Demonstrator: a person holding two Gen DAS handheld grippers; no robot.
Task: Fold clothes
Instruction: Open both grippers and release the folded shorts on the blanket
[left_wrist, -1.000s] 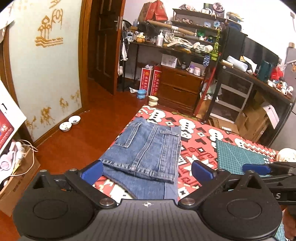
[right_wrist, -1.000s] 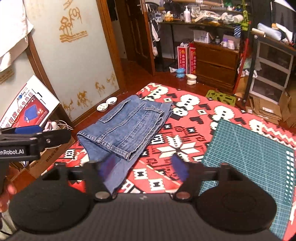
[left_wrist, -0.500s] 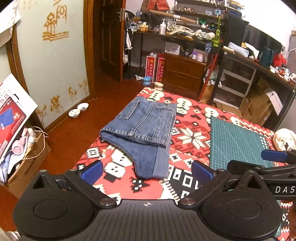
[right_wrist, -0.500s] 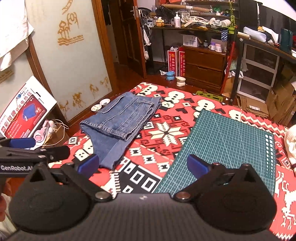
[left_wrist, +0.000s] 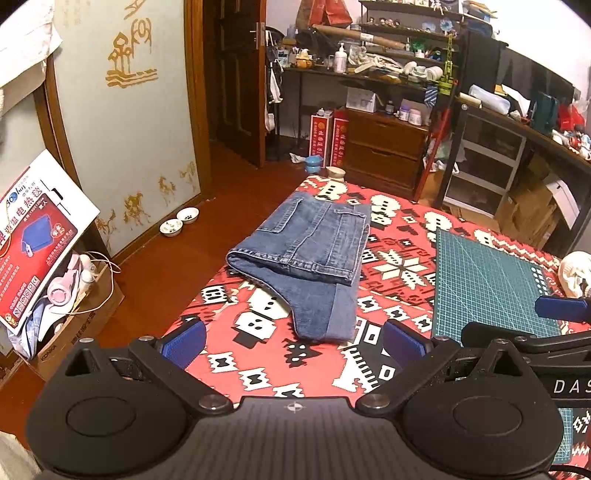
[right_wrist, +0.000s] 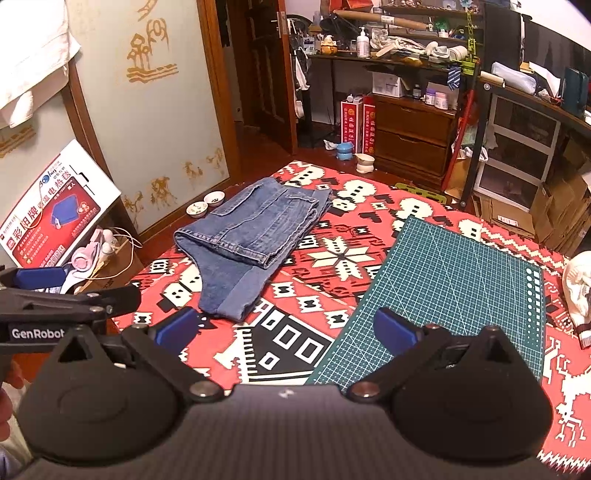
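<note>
Tools left (left_wrist: 293, 341) and right (right_wrist: 284, 330) gape wide, empty, above jeans (left_wrist: 310, 258).

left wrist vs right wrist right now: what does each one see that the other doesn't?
Left wrist only: the cardboard box of clutter on the floor under the red and white carton, and the right gripper entering from the right edge.

Right wrist only: the white cloth hanging top left, a green object on the floor past the bed's far edge, and the left gripper entering from the left.

Both: the folded jeans lying free on the patterned red blanket, the green cutting mat, two pet bowls, both grippers open.
</note>
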